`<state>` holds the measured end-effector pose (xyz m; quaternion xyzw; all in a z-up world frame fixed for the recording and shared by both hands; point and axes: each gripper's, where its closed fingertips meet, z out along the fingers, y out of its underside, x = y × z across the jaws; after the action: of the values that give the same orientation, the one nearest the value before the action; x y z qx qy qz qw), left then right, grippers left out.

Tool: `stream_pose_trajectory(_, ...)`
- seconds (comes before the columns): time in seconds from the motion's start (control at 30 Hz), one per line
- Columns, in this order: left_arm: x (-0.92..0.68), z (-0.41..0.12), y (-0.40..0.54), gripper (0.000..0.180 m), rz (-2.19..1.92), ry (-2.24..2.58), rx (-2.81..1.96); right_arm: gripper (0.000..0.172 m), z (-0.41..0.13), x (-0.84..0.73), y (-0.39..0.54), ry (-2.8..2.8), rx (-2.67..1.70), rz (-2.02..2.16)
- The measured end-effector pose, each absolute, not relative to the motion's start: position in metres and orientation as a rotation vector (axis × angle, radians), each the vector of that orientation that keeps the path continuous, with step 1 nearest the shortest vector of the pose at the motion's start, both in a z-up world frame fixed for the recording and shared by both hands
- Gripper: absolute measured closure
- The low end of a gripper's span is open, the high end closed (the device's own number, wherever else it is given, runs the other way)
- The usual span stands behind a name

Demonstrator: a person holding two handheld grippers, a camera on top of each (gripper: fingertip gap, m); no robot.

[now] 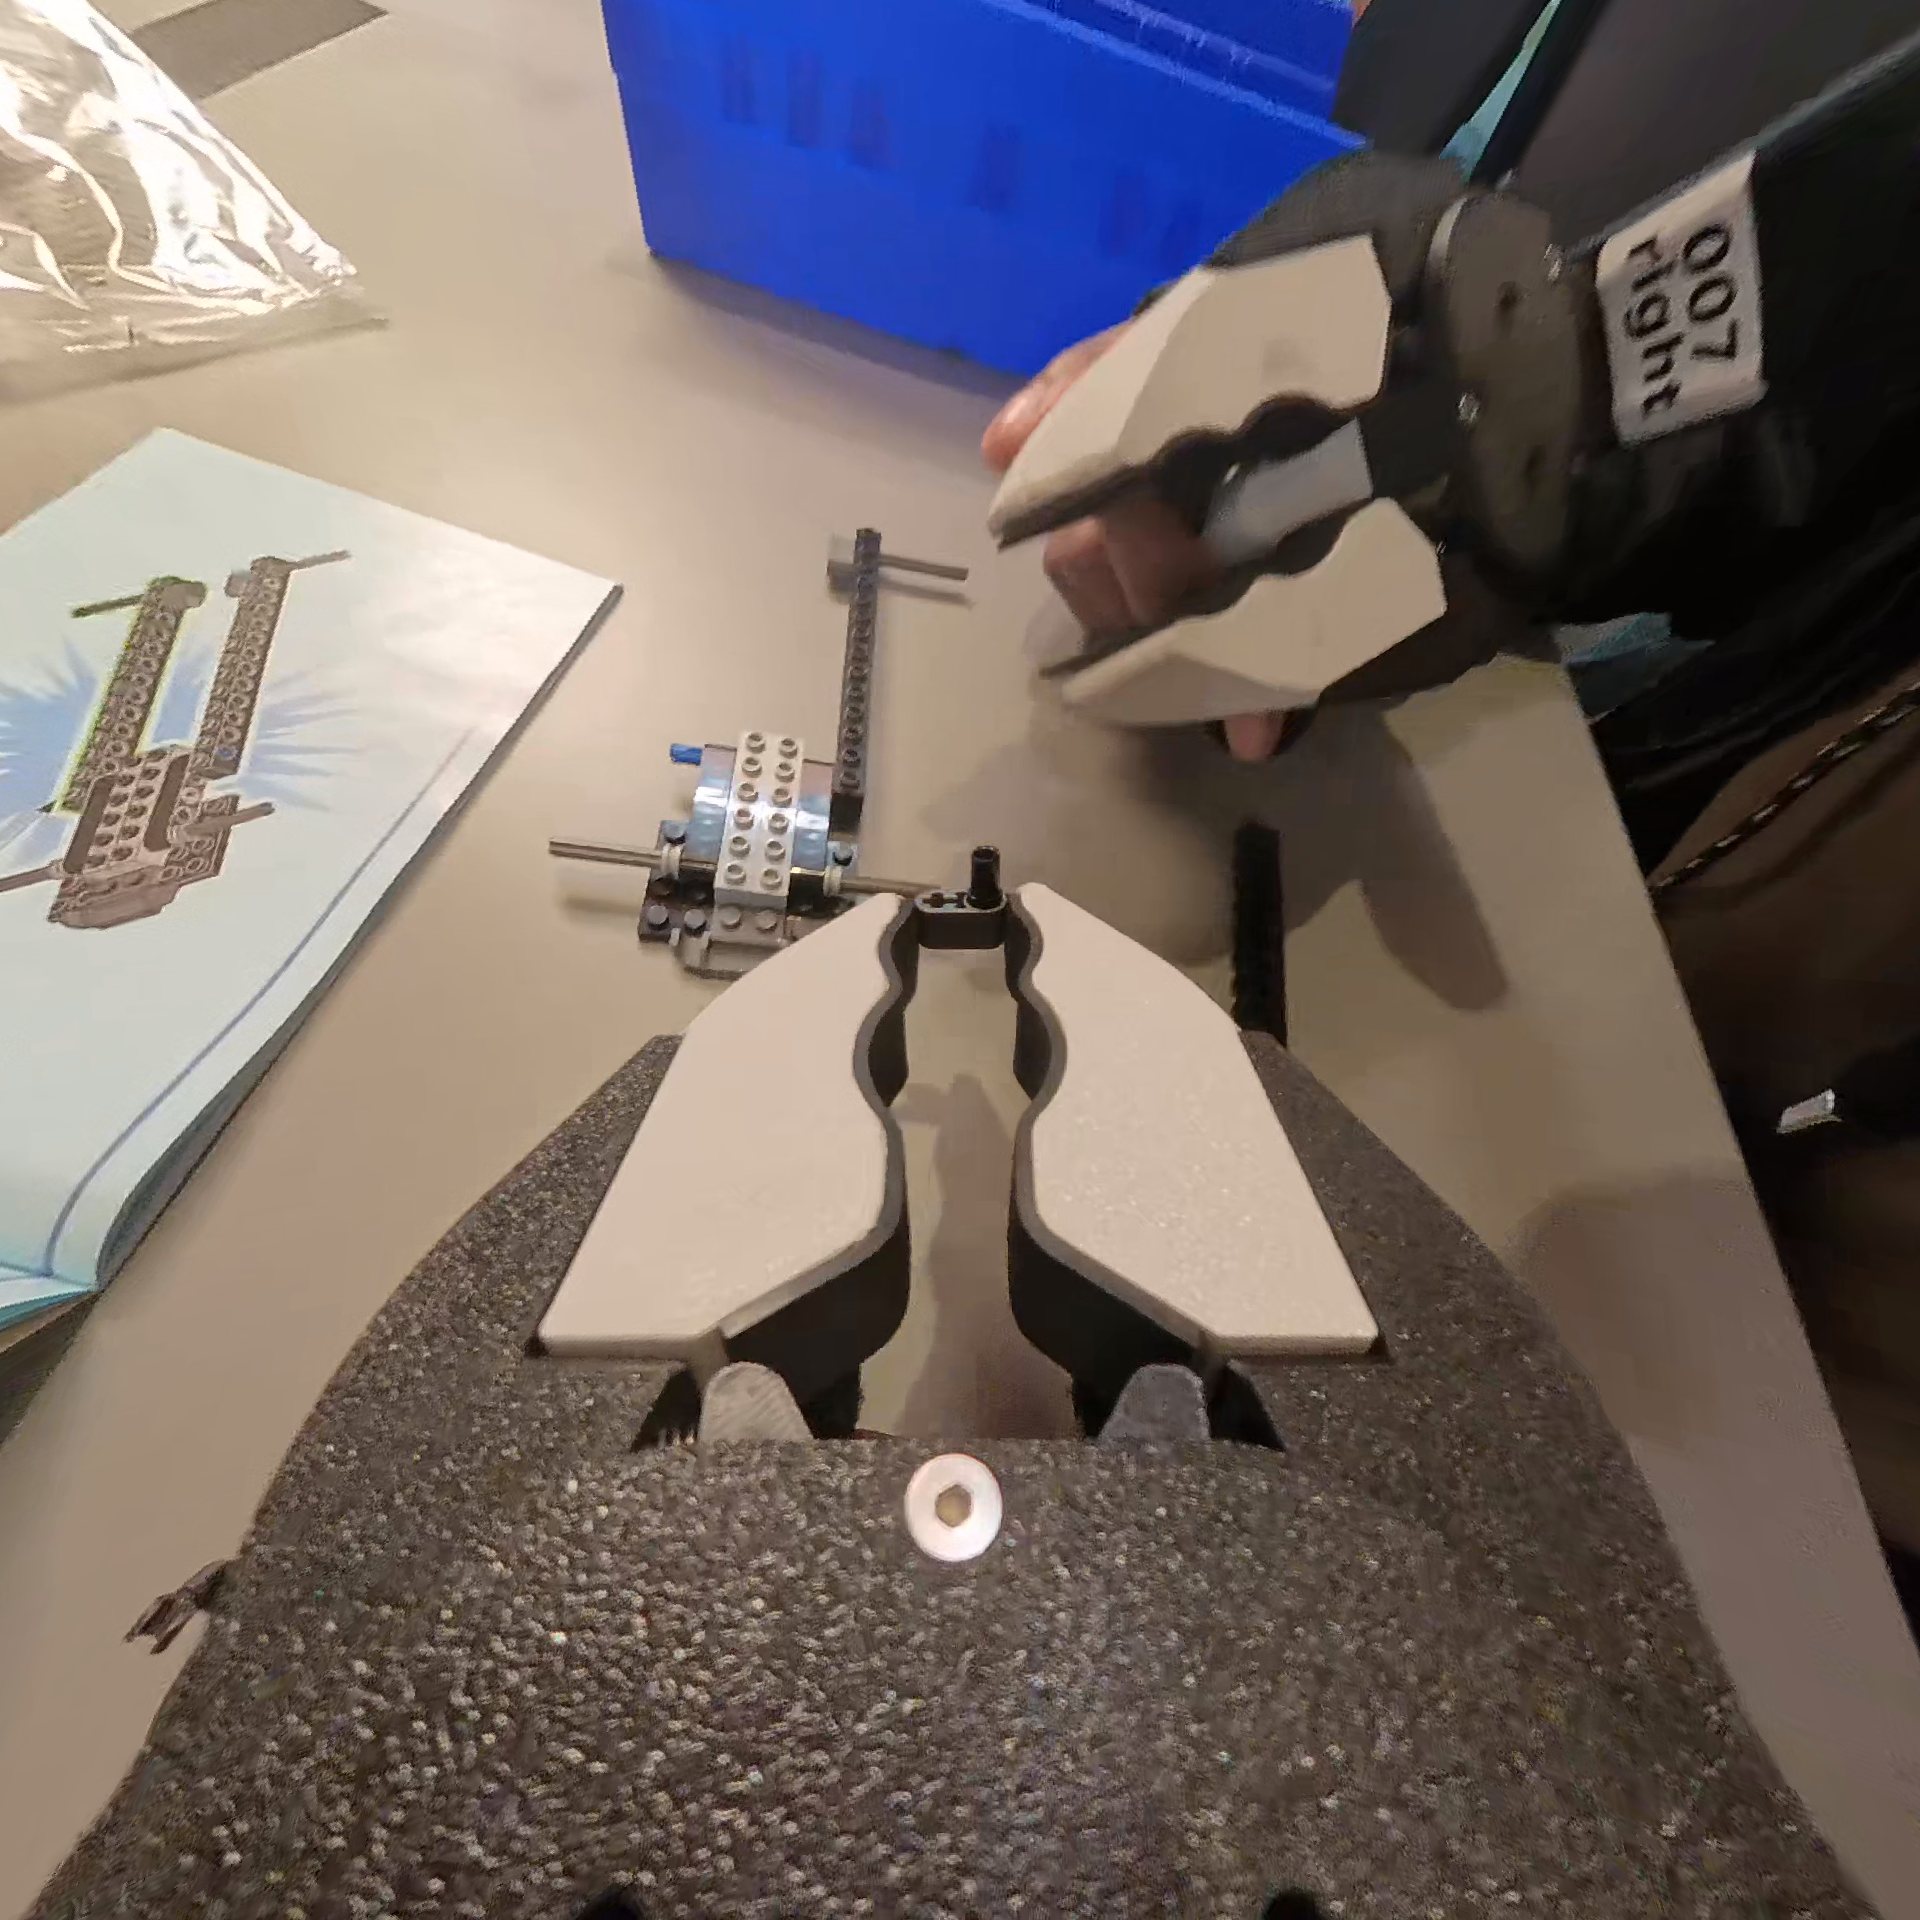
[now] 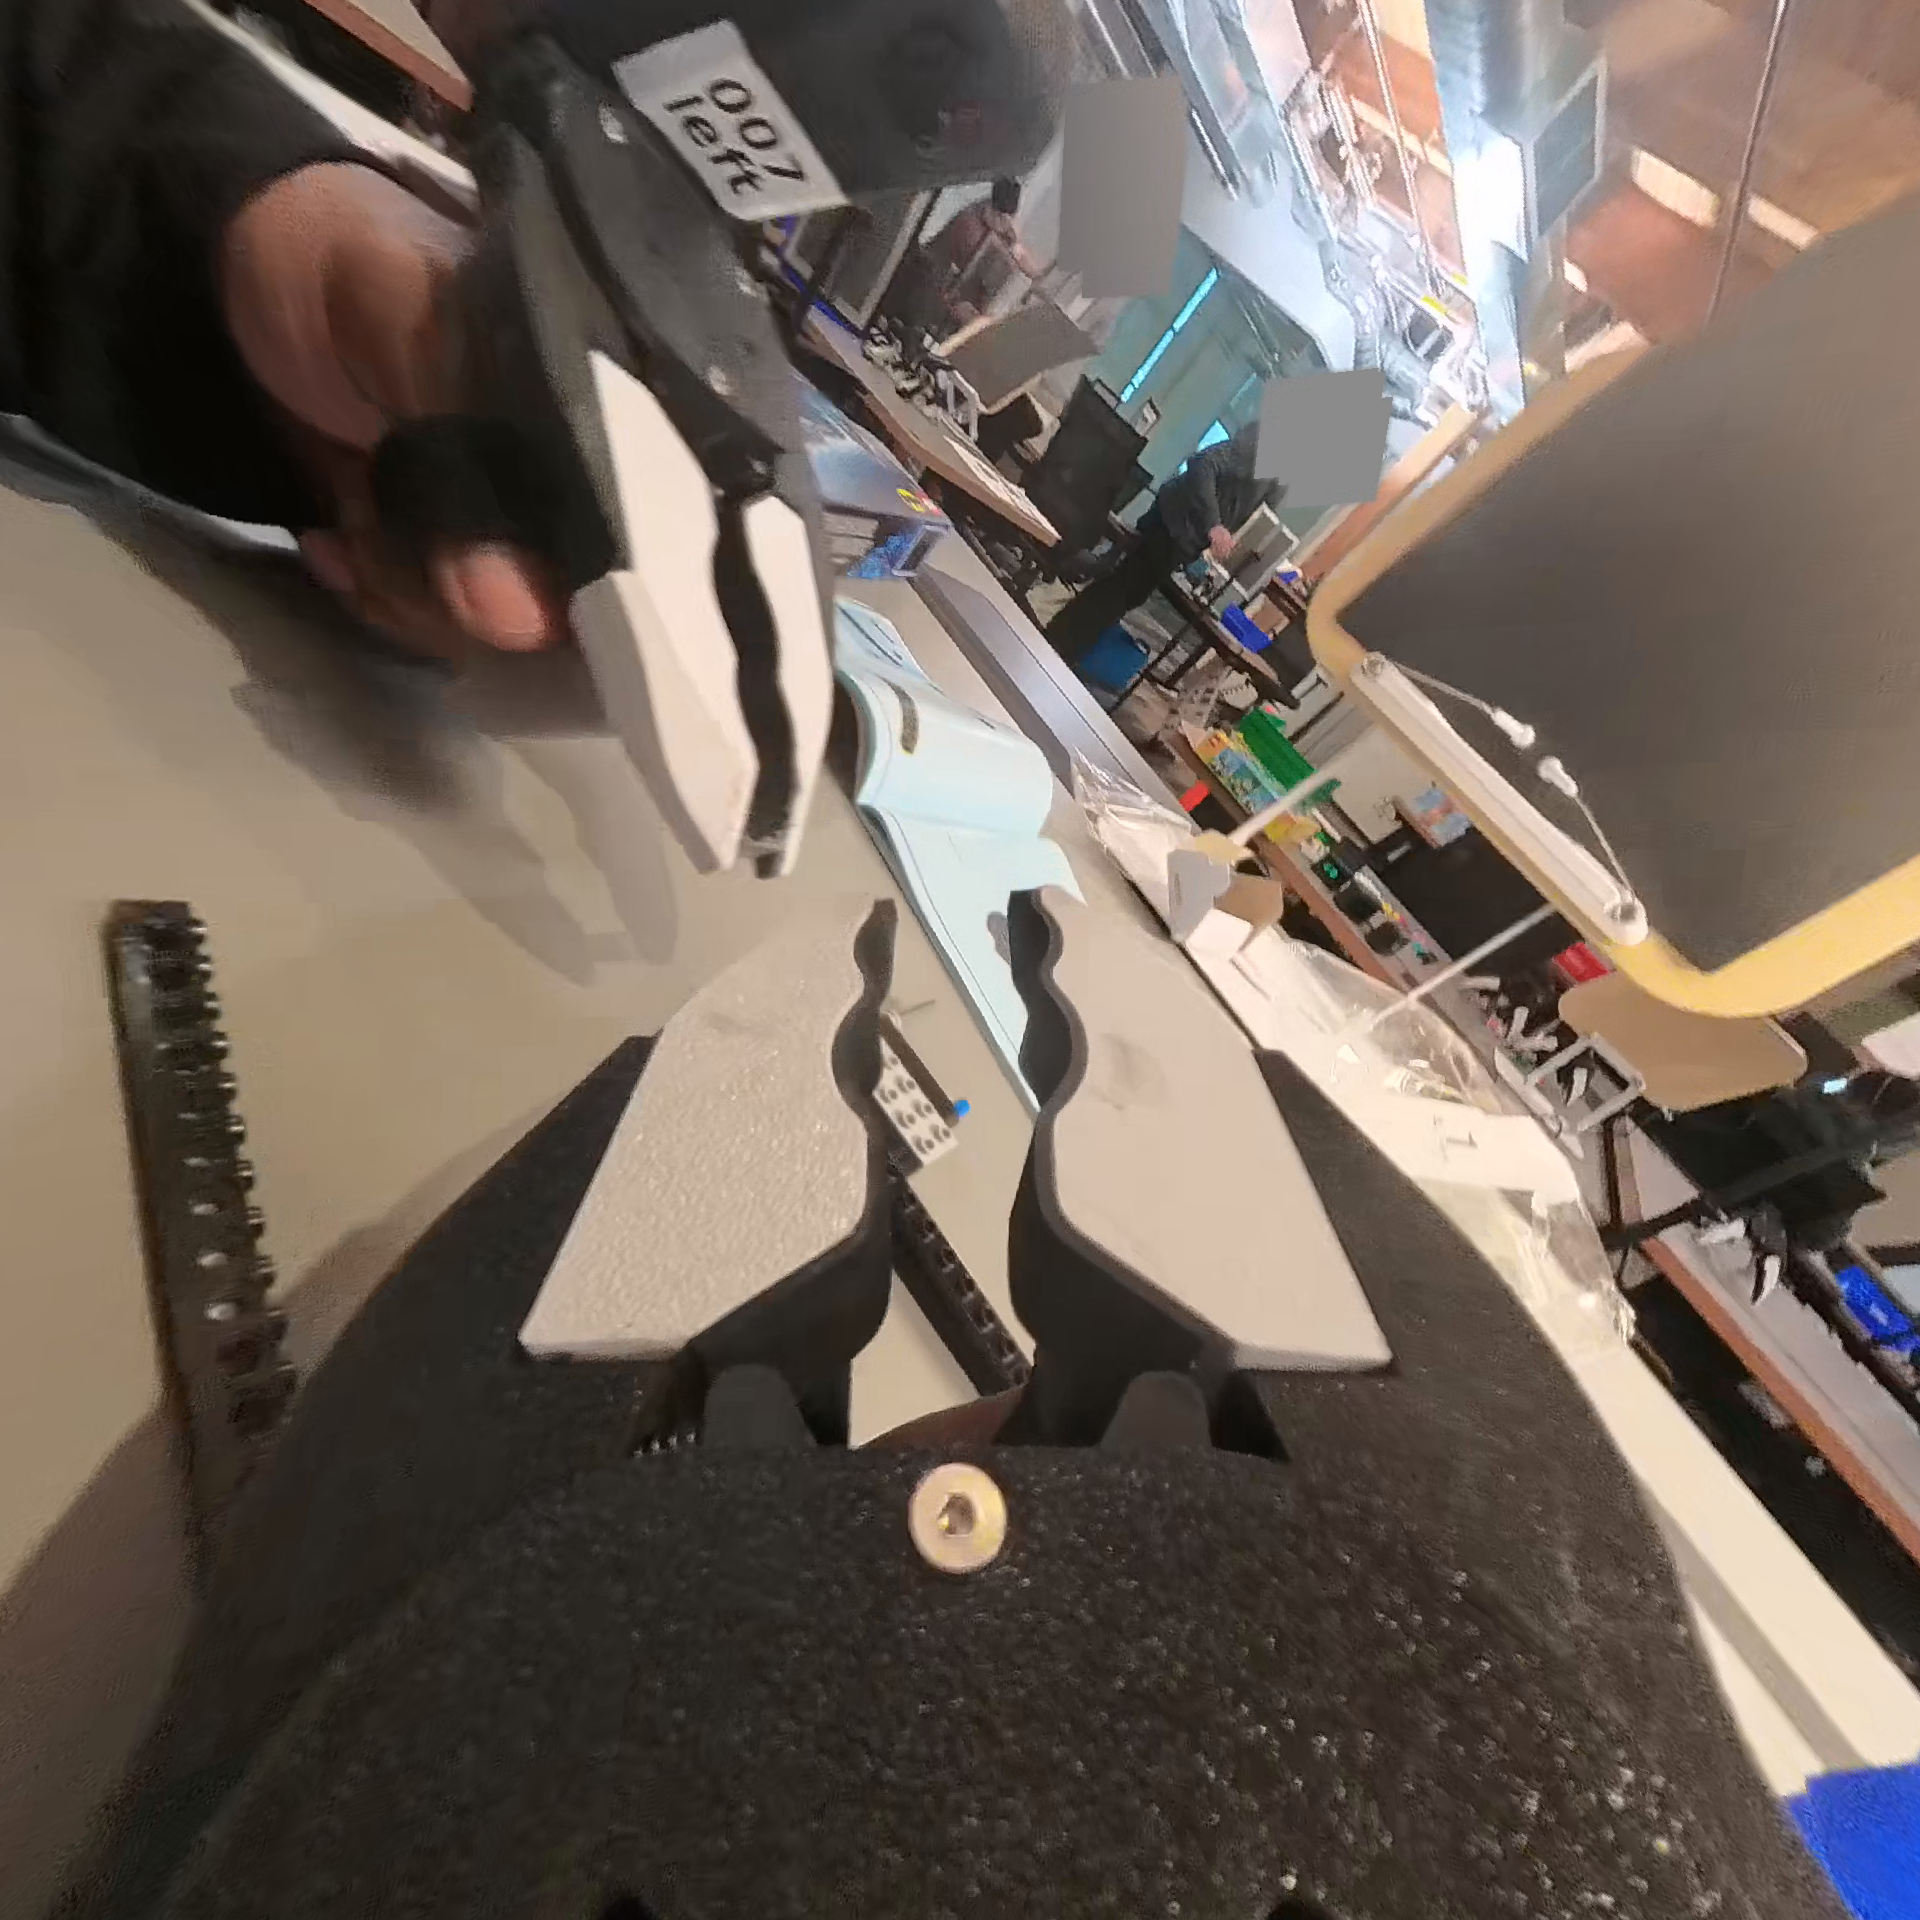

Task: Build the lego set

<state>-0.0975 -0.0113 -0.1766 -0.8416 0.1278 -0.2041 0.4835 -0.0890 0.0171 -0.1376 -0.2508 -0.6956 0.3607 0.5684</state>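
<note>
My left gripper is shut on a small black connector piece with a black pin standing up from it, held just above the table. It is right beside a grey and black brick assembly, which has a long black beam and grey axles. My right gripper hovers open and empty above the table, to the right of the beam. In the right wrist view its fingers stand apart with nothing between the pads. The assembly lies on the table below them. The left gripper is ahead on the left.
A loose black beam lies near the table's right edge and also shows in the right wrist view. An open pale blue booklet lies on the left. A blue bin stands at the back, a clear plastic bag at the far left. The tips of one gripper are about 5 cm away from the tips of the other.
</note>
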Motion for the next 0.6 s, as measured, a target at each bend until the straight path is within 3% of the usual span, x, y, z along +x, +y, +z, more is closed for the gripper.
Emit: stream_pose_trajectory(0.6, -0.086, -0.194, -0.042, 0.165, -0.148, 0.518, -2.192, 0.153, -0.111, -0.068, 0.028, -1.5, -0.6, 0.871)
